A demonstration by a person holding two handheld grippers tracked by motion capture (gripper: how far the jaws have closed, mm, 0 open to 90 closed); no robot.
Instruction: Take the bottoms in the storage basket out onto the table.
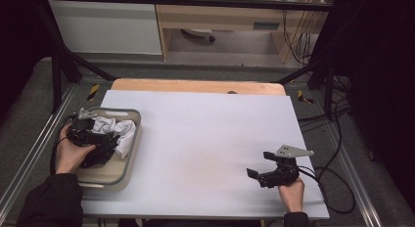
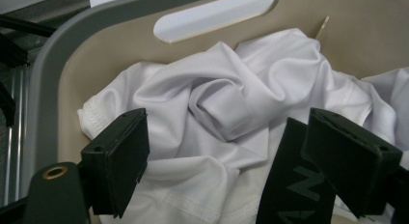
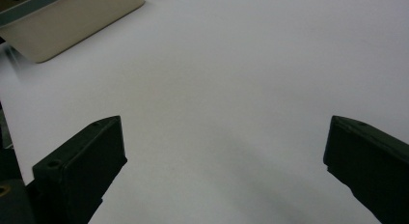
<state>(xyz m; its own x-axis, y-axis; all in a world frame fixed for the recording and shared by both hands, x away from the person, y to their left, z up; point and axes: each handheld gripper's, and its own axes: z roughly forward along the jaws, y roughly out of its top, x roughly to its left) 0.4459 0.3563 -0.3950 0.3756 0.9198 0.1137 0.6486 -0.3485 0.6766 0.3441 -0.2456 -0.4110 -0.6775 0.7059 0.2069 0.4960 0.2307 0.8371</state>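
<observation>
Apparently little has been done: the crumpled white cloth (image 2: 217,108) is seen lying in the beige bin (image 1: 128,164) at the table's left, the left gripper (image 2: 226,171) held spread apart just over it, while the right gripper (image 3: 222,171) is held wide apart over the white table (image 1: 205,139).

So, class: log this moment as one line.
left tool: open, over white garment in beige bin | right tool: open, above table

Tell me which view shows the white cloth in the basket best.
The left gripper view: the white cloth lies close up, its folds and stitched hem clear, between the open left gripper jaws. The high view shows it small, crumpled in the basket. The right gripper view catches a basket corner.
</observation>
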